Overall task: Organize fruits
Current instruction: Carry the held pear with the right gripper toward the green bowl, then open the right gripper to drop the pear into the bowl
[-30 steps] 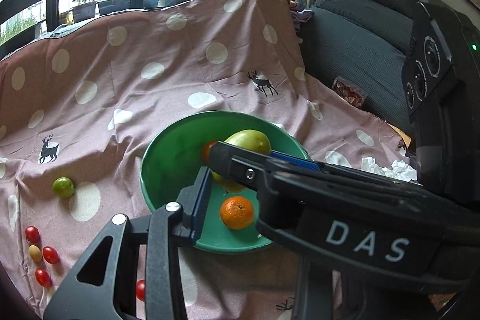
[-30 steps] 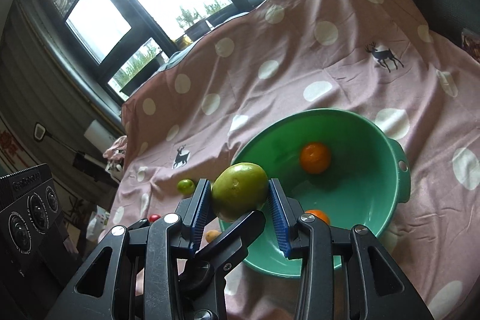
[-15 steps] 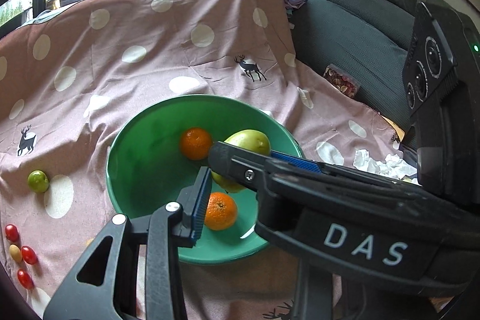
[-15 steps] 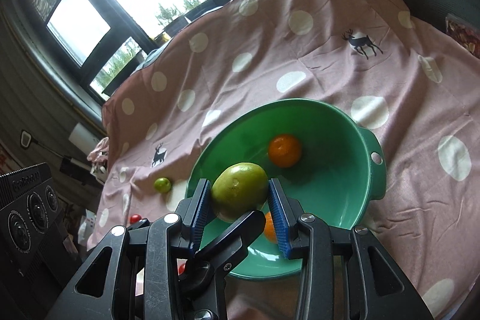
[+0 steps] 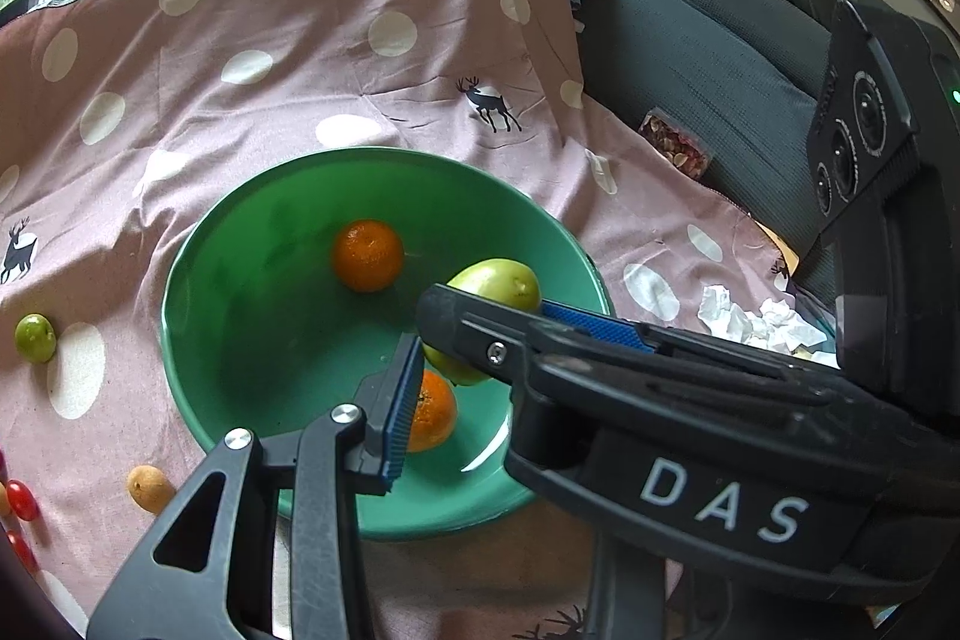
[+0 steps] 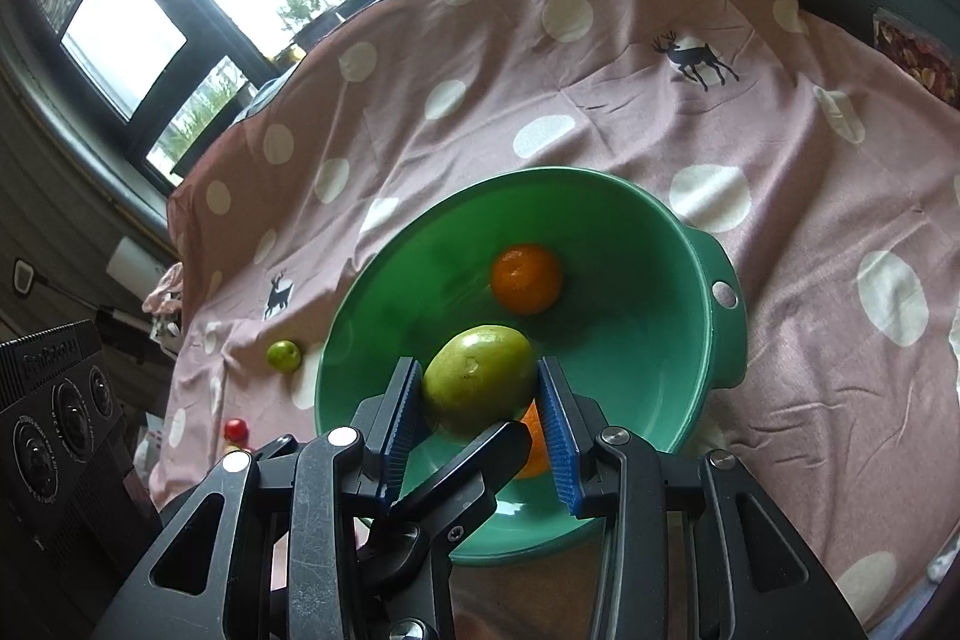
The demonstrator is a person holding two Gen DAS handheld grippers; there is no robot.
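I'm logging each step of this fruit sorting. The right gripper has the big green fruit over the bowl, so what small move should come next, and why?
Probably lower it a little, then open. The right gripper is shut on the green fruit, above the green bowl, where two oranges already lie. One orange sits directly beneath, so easing down beside it seems safer than dropping.

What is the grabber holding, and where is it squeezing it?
The right gripper holds a green fruit above the green bowl, its blue pads pressing the fruit's two opposite sides. The left gripper holds nothing.
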